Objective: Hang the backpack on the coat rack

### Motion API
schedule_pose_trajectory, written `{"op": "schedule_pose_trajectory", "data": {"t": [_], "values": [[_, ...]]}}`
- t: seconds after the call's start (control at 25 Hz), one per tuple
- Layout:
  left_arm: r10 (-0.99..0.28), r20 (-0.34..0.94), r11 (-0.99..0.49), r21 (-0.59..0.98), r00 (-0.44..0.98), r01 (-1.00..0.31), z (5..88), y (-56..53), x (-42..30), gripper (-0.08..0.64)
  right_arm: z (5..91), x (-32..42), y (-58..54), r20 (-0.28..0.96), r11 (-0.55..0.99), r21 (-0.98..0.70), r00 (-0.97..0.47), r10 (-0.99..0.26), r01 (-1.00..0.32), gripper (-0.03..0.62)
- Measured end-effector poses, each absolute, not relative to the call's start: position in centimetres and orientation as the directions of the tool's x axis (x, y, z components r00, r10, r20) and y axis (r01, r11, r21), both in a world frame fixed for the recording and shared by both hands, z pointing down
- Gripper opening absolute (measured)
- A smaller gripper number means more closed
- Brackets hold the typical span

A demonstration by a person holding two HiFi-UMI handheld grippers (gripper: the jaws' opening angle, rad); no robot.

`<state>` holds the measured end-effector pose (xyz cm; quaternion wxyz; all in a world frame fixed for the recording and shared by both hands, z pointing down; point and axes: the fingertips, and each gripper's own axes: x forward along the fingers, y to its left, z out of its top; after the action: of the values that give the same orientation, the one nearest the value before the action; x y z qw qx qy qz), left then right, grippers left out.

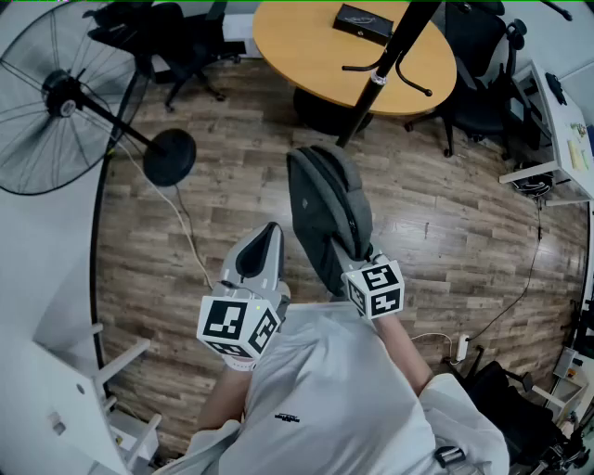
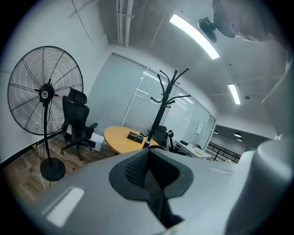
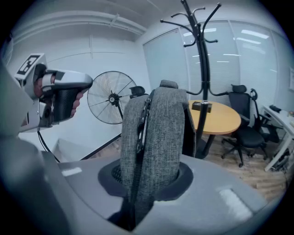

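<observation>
A grey fabric backpack (image 1: 325, 209) hangs above the wooden floor with my right gripper (image 1: 347, 260) shut on its edge. In the right gripper view the backpack (image 3: 158, 133) stands upright, clamped between the jaws of the right gripper (image 3: 142, 183). My left gripper (image 1: 264, 243) is to the left of the pack and apart from it, shut with nothing in it. Its jaws meet in the left gripper view (image 2: 151, 180). The black coat rack (image 1: 376, 79) stands ahead beside the table, its hooks bare (image 3: 202, 27) (image 2: 167, 92).
A large pedestal fan (image 1: 56, 93) stands at the left, its cable running over the floor. A round wooden table (image 1: 306, 46) with a black box (image 1: 364, 23) lies behind the rack. Black office chairs (image 1: 483, 83) and a white desk (image 1: 566, 130) stand at the right.
</observation>
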<state>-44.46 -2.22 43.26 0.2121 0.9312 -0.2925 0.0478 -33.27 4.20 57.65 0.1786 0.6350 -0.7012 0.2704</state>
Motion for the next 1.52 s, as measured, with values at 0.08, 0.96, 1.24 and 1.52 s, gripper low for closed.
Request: {"op": "schedule_pose_trajectory", "data": {"t": [0.08,0.96,1.24,1.52], "values": [[-0.502,0.215,-0.755,0.365,0.838,-0.545,43.0,-1.7,-46.2,0.018,55.8,-33.7,6.9,0.578,-0.038,-0.157,-0.061,-0.813,-0.987,0.084],[-0.260,0.188,-0.913,0.271,0.947,-0.305,39.3,12.9,-37.6,0.018,47.9,-23.5,28.6,0.452,-0.442,-0.139,0.340,-0.825,-0.886,0.081],[-0.256,0.179,-0.921,0.253,0.950,-0.296,38.9,16.1,-34.8,0.018,46.4,-20.6,30.9,0.401,-0.433,-0.181,0.336,-0.852,-0.883,0.081],[-0.251,0.190,-0.929,0.230,0.949,-0.291,40.0,19.0,-32.4,0.018,45.6,-18.9,32.2,0.374,-0.404,-0.173,0.319,-0.871,-0.898,0.081]]}}
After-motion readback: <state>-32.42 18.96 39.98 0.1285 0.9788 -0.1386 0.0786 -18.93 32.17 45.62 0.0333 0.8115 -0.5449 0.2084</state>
